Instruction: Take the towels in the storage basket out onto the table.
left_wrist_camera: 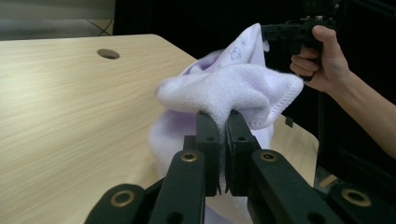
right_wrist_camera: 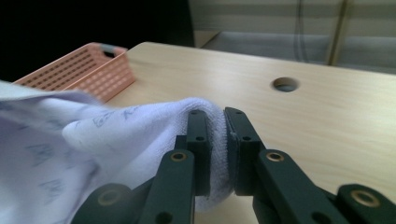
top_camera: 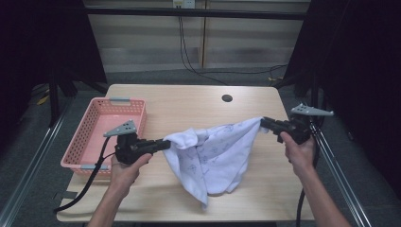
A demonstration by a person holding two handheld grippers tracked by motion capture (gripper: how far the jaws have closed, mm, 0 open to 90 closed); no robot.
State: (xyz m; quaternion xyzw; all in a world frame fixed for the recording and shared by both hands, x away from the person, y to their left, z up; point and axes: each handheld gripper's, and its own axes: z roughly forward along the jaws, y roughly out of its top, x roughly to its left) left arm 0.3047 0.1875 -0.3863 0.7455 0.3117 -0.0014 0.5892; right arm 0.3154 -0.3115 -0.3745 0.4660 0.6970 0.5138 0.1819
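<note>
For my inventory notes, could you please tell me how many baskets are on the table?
1. The pink basket sits at the table's left edge, beside the left gripper; none seems hidden.

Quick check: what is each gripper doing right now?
Left gripper: closed on one end of the white towel.
Right gripper: closed on its other end.

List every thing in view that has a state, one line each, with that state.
Towel: lifted by two corners, sagging between them, low end on the table.
Left claw: shut on the towel.
Right claw: shut on the towel.
Basket: upright at the table's left edge, nothing seen inside.
</note>
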